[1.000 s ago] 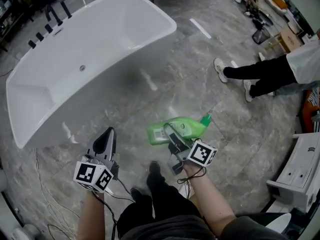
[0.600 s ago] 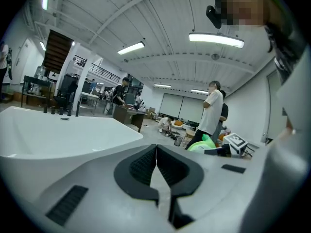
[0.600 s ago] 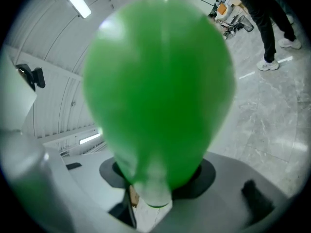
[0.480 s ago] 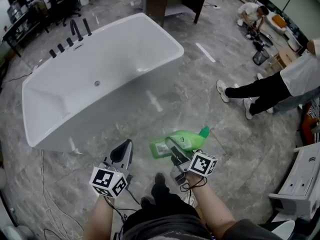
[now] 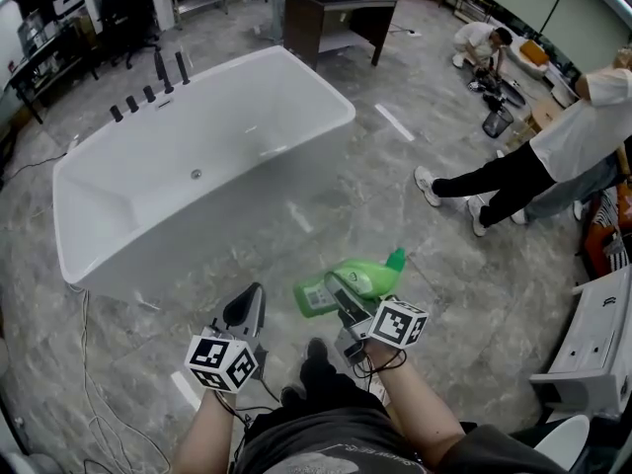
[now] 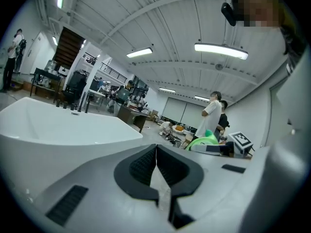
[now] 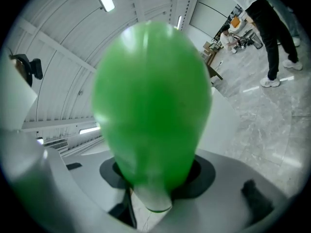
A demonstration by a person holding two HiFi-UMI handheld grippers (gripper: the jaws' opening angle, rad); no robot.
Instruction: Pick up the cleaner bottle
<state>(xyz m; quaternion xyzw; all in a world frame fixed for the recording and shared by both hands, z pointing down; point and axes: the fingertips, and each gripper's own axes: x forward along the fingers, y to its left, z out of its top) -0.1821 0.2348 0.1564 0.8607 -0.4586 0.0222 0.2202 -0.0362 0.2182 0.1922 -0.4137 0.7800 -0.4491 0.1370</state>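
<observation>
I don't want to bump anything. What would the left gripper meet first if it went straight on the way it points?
Most likely the white bathtub, near its right end. The left gripper aims close to that corner and depth is unclear, so it might just pass it.

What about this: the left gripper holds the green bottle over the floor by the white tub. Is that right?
No. The right gripper holds the bottle, not the left gripper, whose jaws are shut with nothing in them. The head view shows it. The rest is right: the bottle is over the floor by the tub.
</observation>
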